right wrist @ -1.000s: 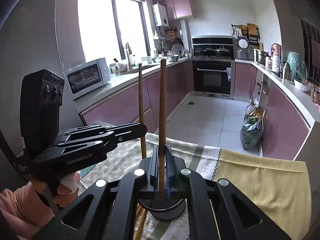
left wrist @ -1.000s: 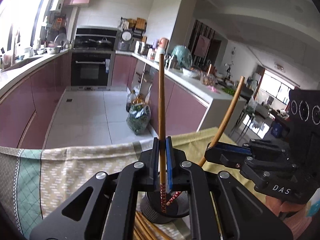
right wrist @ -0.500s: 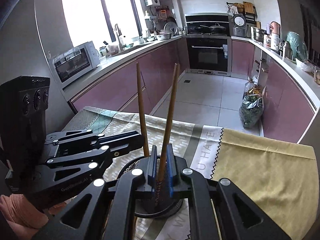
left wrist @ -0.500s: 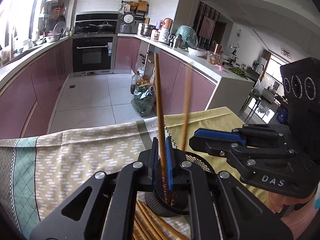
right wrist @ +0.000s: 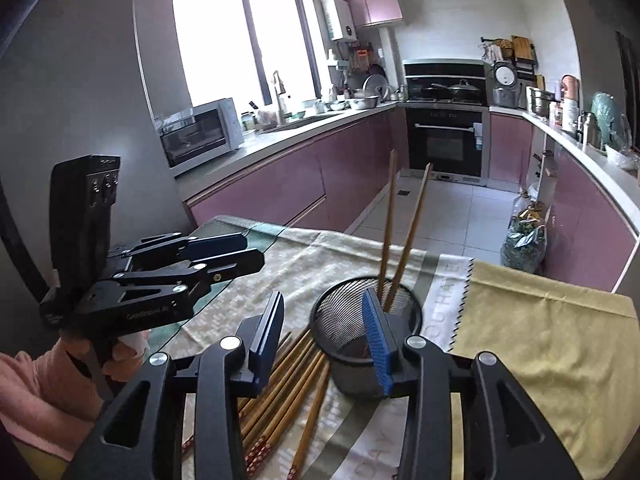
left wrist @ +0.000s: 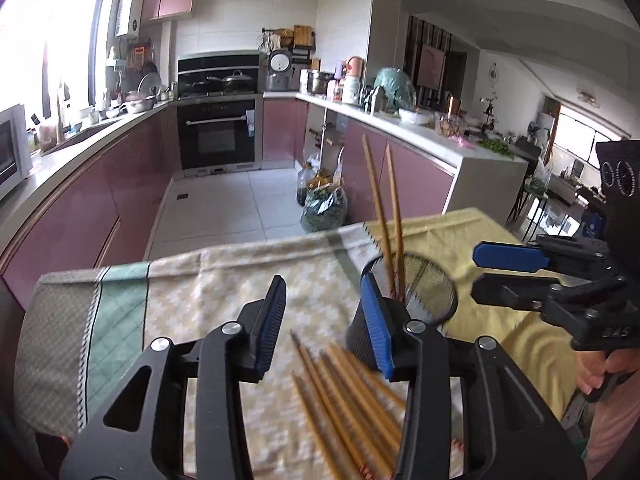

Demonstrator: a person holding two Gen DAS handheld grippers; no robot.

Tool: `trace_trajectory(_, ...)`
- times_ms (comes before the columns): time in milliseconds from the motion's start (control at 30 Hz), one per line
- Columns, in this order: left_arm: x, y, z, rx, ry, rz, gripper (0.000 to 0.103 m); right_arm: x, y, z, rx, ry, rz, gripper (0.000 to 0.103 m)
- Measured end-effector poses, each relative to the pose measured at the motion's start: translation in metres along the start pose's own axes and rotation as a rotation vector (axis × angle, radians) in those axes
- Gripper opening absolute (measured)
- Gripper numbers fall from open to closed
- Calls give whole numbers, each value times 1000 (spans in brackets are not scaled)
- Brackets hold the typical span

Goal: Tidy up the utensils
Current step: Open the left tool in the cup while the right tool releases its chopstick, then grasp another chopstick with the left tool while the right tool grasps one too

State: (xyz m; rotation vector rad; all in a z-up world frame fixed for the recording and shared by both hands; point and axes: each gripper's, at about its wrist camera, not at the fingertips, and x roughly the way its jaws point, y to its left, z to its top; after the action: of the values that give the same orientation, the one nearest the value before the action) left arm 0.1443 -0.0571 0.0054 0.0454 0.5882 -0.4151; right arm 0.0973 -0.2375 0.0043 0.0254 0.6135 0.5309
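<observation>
A black mesh holder (right wrist: 366,336) stands on the cloth-covered table and holds two wooden chopsticks (right wrist: 404,236), both leaning. It also shows in the left wrist view (left wrist: 424,300) with the two chopsticks (left wrist: 386,224). Several loose chopsticks (right wrist: 280,396) lie on the cloth beside the holder, seen too in the left wrist view (left wrist: 344,396). My left gripper (left wrist: 326,324) is open and empty above the loose chopsticks. My right gripper (right wrist: 326,334) is open and empty just in front of the holder.
The table carries a patterned cloth (left wrist: 192,292) and a yellow cloth (right wrist: 540,332). Beyond its far edge lies the kitchen floor with pink cabinets (right wrist: 304,188) and a bag of greens (right wrist: 522,244).
Both grippers opened and let go of their chopsticks, which now stand in the holder. Both grippers have drawn back and tilted down toward the table.
</observation>
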Motion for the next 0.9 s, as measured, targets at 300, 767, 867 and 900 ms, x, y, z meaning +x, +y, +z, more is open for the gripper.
trace_trajectory(300,25,18,-79,-16,225,32,39,51,11,-60,16,224,-70,38)
trace_trajectory(767,34,10,-120,-22,335,7,38,68,22,-89,-1,303,-150,33)
trace_trajectory(867,37,8,-121,-21,348,13,39,74,24,-91,-10,317,-164,29)
trace_trajectory(900,37,7,-120,-19,349,14,39,75,25,-91,-12,313,-167,29)
